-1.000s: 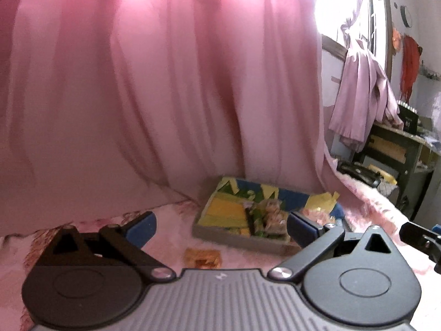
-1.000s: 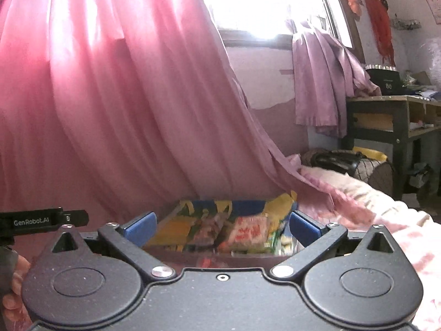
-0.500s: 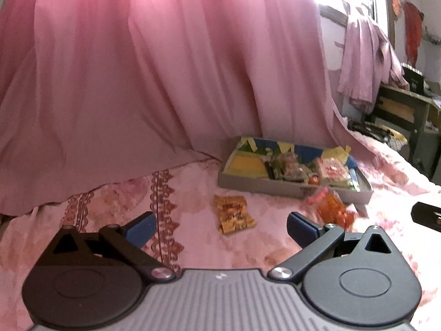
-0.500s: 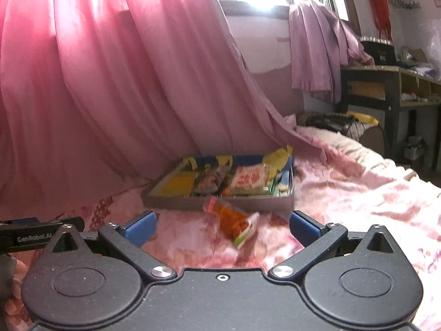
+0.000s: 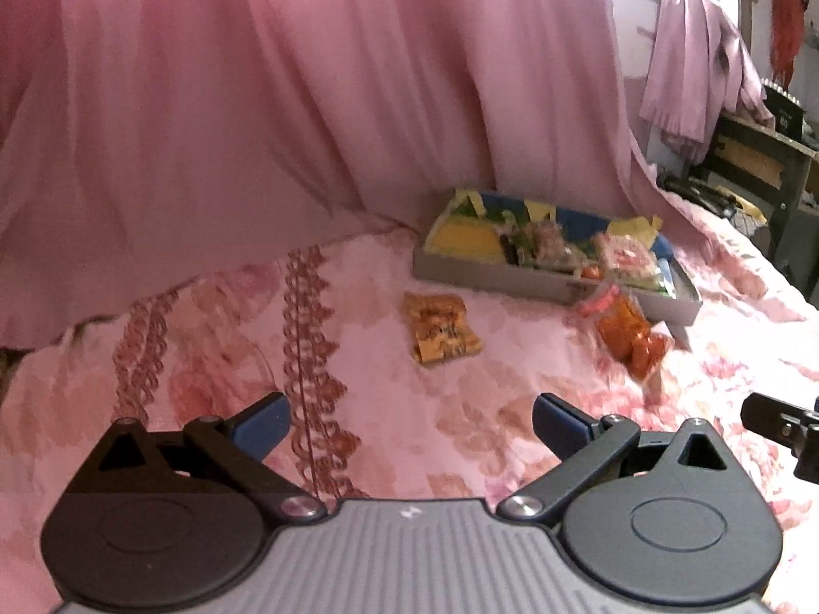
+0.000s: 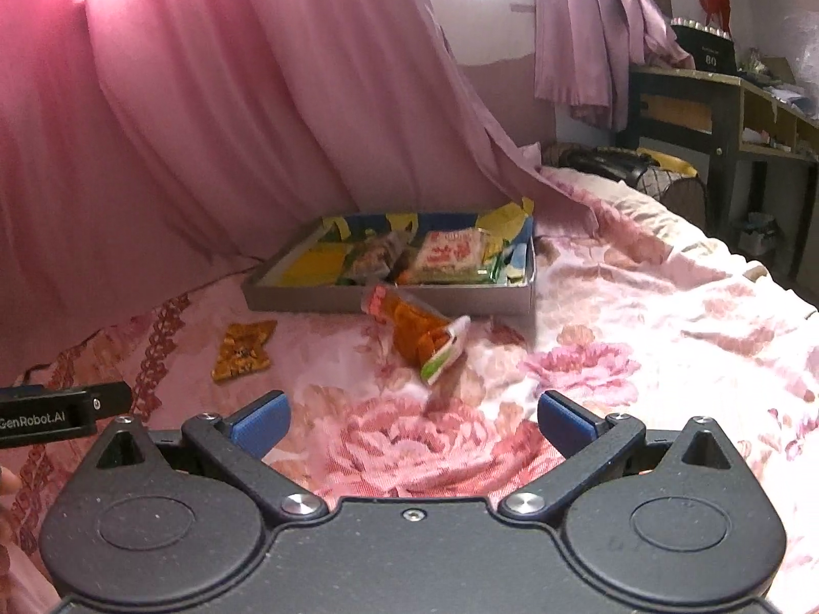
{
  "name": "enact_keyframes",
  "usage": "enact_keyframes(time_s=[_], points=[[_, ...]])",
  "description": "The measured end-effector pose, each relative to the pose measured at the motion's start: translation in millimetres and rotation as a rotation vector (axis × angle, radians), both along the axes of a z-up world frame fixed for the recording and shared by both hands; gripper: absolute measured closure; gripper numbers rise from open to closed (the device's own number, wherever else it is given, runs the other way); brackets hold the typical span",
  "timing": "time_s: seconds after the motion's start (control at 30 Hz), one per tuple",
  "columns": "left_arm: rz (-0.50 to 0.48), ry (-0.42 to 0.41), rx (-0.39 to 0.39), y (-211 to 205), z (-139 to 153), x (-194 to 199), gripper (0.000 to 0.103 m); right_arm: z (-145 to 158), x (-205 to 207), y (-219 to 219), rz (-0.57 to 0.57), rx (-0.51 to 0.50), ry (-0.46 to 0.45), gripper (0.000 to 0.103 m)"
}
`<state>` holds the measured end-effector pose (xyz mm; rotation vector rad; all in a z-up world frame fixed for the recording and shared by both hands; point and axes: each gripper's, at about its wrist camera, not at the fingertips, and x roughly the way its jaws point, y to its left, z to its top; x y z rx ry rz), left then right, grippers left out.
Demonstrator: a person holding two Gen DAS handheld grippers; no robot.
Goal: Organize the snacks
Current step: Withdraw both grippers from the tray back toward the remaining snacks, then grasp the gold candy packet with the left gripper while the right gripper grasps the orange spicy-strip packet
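Note:
A shallow grey box (image 5: 491, 279) (image 6: 307, 302) holding several snack packets sits on the pink floral bedspread. A yellow-orange snack packet (image 5: 441, 333) (image 6: 243, 350) lies flat in front of its left part. An orange snack bag (image 5: 632, 338) (image 6: 419, 333) lies by the box's front wall, further right. My left gripper (image 5: 409, 424) is open and empty, well short of the yellow-orange packet. My right gripper (image 6: 412, 422) is open and empty, short of the orange bag.
A pink curtain (image 5: 307, 102) hangs down onto the bed behind the box. A dark wooden desk (image 6: 727, 112) stands at the far right, past the bed's edge. A dark bag (image 6: 604, 161) lies at the bed's far end.
Both grippers have pulled back and tilted down from the box. The two loose packets and more of the bedspread have come into view. Both stay open.

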<state>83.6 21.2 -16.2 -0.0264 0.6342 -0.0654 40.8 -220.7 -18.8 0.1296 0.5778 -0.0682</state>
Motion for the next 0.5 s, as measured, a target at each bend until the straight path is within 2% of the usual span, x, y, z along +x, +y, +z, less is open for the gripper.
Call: enact_keyframes(time_s=[0.3,0.5], points=[[0.016,0.107,-0.030,4.7,-9.7,14.6,0.000,-11.9,20.5,-4.6,0.011,0.033,0.108,0.001],[0.018,0.142,-0.034,4.7,-13.3,20.1,0.000,-16.6,29.7,-5.5,0.013,0.042,0.149,0.001]])
